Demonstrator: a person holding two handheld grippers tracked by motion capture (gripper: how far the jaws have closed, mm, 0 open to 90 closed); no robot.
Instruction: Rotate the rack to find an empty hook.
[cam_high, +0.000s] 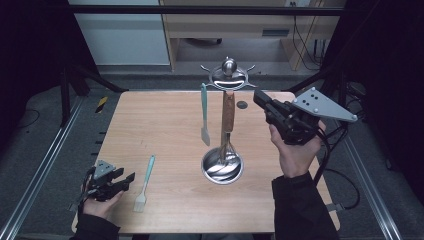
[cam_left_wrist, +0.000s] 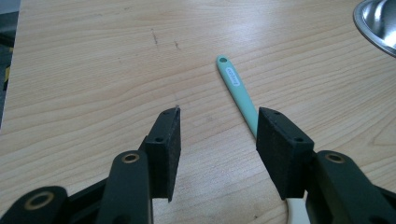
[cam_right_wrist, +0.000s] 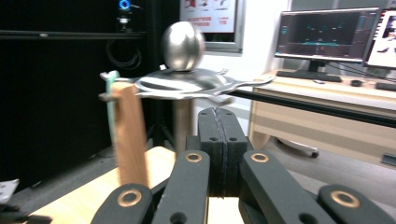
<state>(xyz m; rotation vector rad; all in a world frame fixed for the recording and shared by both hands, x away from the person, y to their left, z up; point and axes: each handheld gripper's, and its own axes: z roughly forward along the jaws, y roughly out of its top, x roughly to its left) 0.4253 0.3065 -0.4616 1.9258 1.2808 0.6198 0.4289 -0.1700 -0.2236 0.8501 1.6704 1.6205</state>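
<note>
Fingers (cam_left_wrist: 164, 140) of your left gripper (cam_high: 125, 179) are open, empty, beside the brush (cam_high: 145, 184); straddle its handle squarely. Right gripper (cam_right_wrist: 219, 140) is closed, empty.

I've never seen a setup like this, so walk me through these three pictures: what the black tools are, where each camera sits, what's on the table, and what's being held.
A person holds a hand-operated two-jaw gripper in each hand. The high view looks down on a wooden table; the other two cameras ride on the grippers.

On the table stands a metal utensil stand, with a teal spatula and a wooden-handled whisk hanging from it. A teal brush lies flat.

The left gripper is open beside the brush handle, holding nothing. The right gripper is shut and empty, near the stand's top.
</note>
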